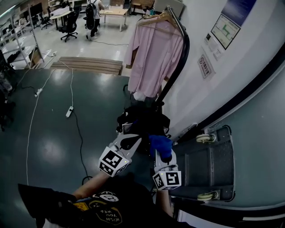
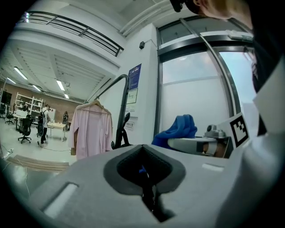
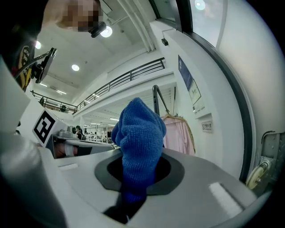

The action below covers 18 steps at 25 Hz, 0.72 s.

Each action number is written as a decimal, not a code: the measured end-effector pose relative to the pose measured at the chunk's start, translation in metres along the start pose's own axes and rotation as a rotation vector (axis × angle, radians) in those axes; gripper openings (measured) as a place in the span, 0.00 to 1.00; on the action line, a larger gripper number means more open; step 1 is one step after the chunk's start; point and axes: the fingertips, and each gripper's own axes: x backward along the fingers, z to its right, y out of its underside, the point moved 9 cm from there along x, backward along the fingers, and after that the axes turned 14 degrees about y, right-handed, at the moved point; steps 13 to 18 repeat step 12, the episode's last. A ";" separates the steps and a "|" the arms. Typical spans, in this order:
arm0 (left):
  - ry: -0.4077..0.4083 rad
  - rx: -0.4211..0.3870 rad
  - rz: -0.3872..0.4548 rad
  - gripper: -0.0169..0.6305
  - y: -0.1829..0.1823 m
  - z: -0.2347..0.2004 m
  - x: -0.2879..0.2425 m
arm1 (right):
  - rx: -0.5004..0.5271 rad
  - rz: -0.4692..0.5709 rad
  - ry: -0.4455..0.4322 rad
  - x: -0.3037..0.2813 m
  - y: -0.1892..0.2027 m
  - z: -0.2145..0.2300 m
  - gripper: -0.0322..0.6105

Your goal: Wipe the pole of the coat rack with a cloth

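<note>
The coat rack's black curved pole [image 1: 179,67] rises beside the white wall, with a pink shirt [image 1: 151,58] on a hanger near its top. My right gripper [image 1: 161,153] is shut on a bunched blue cloth [image 1: 160,143], held low near the rack's dark base [image 1: 142,118]. In the right gripper view the cloth [image 3: 138,138] sticks up out of the jaws of the right gripper [image 3: 136,178], and the pole [image 3: 155,95] stands behind it. My left gripper [image 1: 126,130] hovers just left of the cloth. Its jaws [image 2: 144,178] look shut with nothing gripped. From there the pole [image 2: 121,120] stands some way off.
A grey wheeled platform cart [image 1: 213,164] stands at the right against the wall. Signs [image 1: 225,29] hang on the wall. A power strip [image 1: 69,111] and cables lie on the dark floor at left, a wooden pallet [image 1: 87,64] beyond. A person [image 1: 93,13] stands far off by desks.
</note>
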 end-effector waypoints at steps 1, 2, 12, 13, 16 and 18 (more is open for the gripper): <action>-0.001 -0.001 0.001 0.03 0.000 0.000 0.000 | 0.001 0.001 -0.002 0.000 0.000 0.000 0.15; -0.004 -0.002 0.003 0.03 -0.001 -0.001 0.000 | -0.001 -0.001 0.001 0.000 0.001 0.001 0.15; -0.057 0.015 0.010 0.03 -0.003 -0.008 0.012 | -0.011 -0.022 -0.008 -0.010 0.004 0.005 0.15; -0.057 0.015 0.010 0.03 -0.003 -0.008 0.012 | -0.011 -0.022 -0.008 -0.010 0.004 0.005 0.15; -0.057 0.015 0.010 0.03 -0.003 -0.008 0.012 | -0.011 -0.022 -0.008 -0.010 0.004 0.005 0.15; -0.057 0.015 0.010 0.03 -0.003 -0.008 0.012 | -0.011 -0.022 -0.008 -0.010 0.004 0.005 0.15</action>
